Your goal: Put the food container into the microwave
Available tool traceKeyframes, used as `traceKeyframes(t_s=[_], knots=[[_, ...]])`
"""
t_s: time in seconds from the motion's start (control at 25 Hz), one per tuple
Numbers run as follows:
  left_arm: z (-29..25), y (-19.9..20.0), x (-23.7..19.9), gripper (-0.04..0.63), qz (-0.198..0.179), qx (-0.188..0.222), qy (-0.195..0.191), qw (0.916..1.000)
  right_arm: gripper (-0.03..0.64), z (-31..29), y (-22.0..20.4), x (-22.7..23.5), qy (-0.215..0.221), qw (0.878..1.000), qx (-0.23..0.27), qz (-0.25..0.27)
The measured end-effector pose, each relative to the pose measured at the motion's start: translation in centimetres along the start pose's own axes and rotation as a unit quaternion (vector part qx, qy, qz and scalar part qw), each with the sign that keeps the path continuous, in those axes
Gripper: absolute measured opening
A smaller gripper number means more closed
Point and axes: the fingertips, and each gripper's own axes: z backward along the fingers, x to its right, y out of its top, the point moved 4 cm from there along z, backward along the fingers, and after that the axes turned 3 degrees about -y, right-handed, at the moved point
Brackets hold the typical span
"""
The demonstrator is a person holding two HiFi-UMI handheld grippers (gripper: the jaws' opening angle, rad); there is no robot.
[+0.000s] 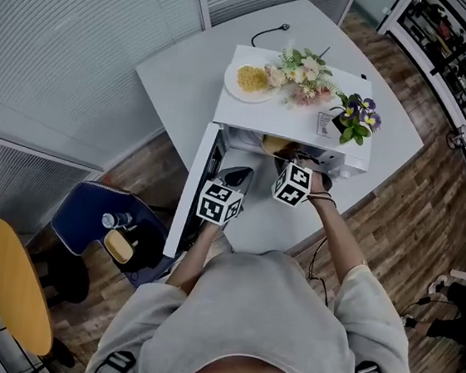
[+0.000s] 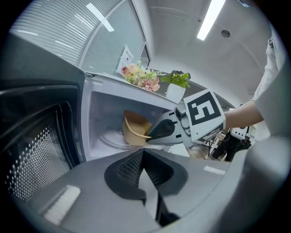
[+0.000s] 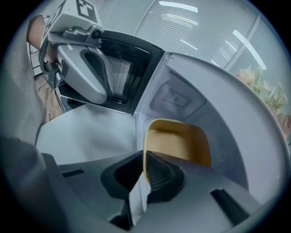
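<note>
Just one food container [image 3: 179,145], one microwave [image 1: 266,118].

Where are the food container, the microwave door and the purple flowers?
food container [image 3: 178,146]: right gripper view, on its yellow inner wall.
microwave door [image 2: 32,159]: left gripper view, on its mesh window.
purple flowers [image 1: 359,114]: head view, on the blossoms.

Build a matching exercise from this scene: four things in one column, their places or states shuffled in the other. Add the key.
Things
1. food container
2. microwave door
3. plate of food
4. left claw

Places or states
A. swung open
B. shut, with nothing in it
C. on top of the microwave
D. gripped at its rim by the right claw

Pairs: 1-D, 2-A, 3-C, 4-B
</note>
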Motion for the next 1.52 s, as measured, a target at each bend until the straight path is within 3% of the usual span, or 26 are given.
traceKeyframes(t_s=[0.68,1.36,1.52], knots=[[-0.4,-0.4,-0.8,0.011,0.014,-0.010,0.005,0.9998,0.028,-4.2,0.0,3.0,-0.042,0.999,-0.021,-0.011],[-0.5,-0.5,-1.5,0.011,0.023,-0.012,0.009,0.9996,0.028,-6.2,0.1,3.2,-0.041,0.999,-0.026,-0.001],[-0.6,-0.5,-1.5,0.011,0.023,-0.013,0.010,0.9996,0.131,-6.5,-0.1,2.8,-0.030,0.999,-0.027,-0.010]])
